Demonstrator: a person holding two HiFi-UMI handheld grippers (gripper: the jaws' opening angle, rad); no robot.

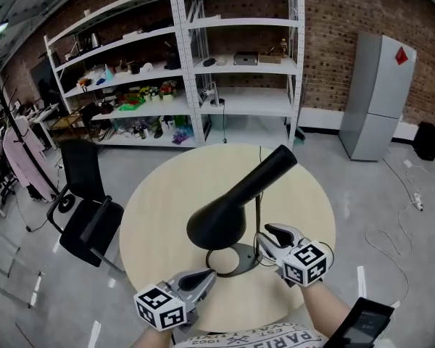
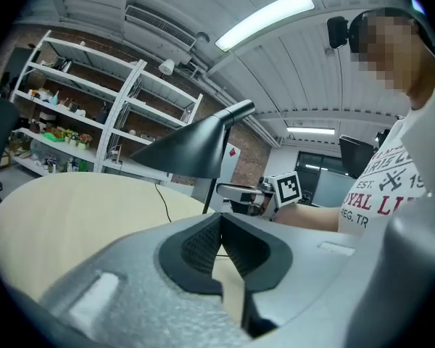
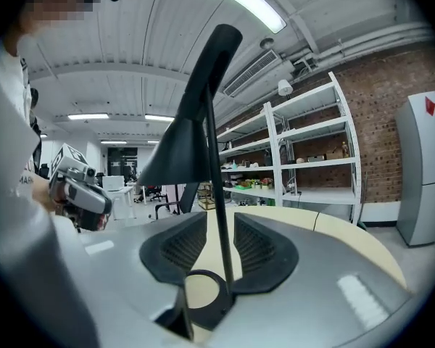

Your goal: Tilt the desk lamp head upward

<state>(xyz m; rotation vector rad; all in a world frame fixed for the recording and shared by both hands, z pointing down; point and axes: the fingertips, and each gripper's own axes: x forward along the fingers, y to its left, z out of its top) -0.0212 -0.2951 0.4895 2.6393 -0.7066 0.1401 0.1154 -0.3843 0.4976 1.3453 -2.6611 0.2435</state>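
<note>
The desk lamp head (image 1: 235, 198) slants, mouth nearward, tail toward brick-backed shelving (image 1: 239, 64), over a round table (image 1: 159, 216). Left hand-held gripper (image 1: 206, 275): jaws together. Right hand-held gripper (image 1: 267, 239): jaws apart, straddling the stem (image 3: 216, 194).

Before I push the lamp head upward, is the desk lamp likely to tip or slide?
Probably top-heavy: the large head sits high on a thin stem. The open ring base looks small, so it may tip or slide on the smooth table.
</note>
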